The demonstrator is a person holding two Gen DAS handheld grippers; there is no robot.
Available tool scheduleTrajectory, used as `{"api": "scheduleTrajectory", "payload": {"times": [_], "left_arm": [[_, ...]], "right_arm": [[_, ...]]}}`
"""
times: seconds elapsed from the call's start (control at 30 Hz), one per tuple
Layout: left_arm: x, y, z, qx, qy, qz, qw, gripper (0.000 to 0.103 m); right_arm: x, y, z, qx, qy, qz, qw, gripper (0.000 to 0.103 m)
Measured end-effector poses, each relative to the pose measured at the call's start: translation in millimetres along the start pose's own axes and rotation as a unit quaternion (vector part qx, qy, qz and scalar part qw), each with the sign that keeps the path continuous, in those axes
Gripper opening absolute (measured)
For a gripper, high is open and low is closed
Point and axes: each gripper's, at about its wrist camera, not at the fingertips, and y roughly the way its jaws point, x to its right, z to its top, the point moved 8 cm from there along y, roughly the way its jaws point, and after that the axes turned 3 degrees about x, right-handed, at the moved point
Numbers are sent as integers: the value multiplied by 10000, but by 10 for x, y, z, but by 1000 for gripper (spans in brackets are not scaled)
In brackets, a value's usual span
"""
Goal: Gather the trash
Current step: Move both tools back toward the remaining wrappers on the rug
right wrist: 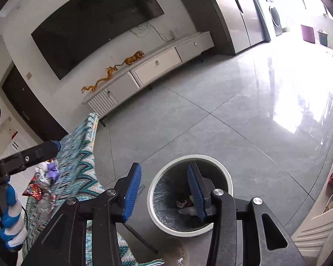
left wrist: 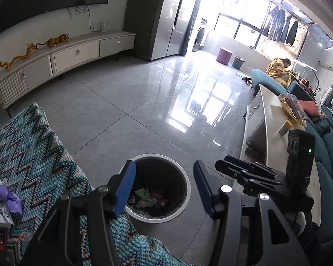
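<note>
A round white-rimmed trash bin [left wrist: 186,186] stands on the grey tile floor, lined in black, with several crumpled wrappers [left wrist: 148,197] at its bottom. My left gripper [left wrist: 164,166] hangs above its mouth, open, with nothing between the blue pads. My right gripper [right wrist: 164,166] is also over the bin [right wrist: 228,177], open and empty; its black frame [left wrist: 244,173] shows at the right of the left wrist view. More trash lies on a teal zigzag blanket [left wrist: 33,155]: purple and white wrappers [left wrist: 4,201], seen again [right wrist: 51,170] next to a red snack bag [right wrist: 33,191].
A low white TV cabinet [left wrist: 73,55] lines the far wall. A pale coffee table [left wrist: 268,128] with a cup and snack bags, and a teal sofa [left wrist: 328,155], stand to the right. A person in yellow [left wrist: 277,68] sits far off. A gloved hand [right wrist: 11,221] grips the left tool.
</note>
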Motion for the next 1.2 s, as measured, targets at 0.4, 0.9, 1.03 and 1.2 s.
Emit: {"api": "scheduleTrajectory", "payload": {"times": [0.4,0.9,1.03,1.2], "left_arm": [[-154,-1091,-257,611,2,332,9976,52],[-1380,-2087,-1089,1131,-996,906,9844,52],[-1646,-2234,-1324,1151,-1211,1001,9808,52],[-1846,-2173,-1469,1010,-1471,951,9793,51]], "right_arm": [[-650,-766,118,584,-444,134,9972,41],[-1810,-978,72,626,-1248,478,9891,41],[-2064,-850,-27,479,-1420,611,9868,41],[-2310,-569,-197,134,-1601,769,9840,41]]}}
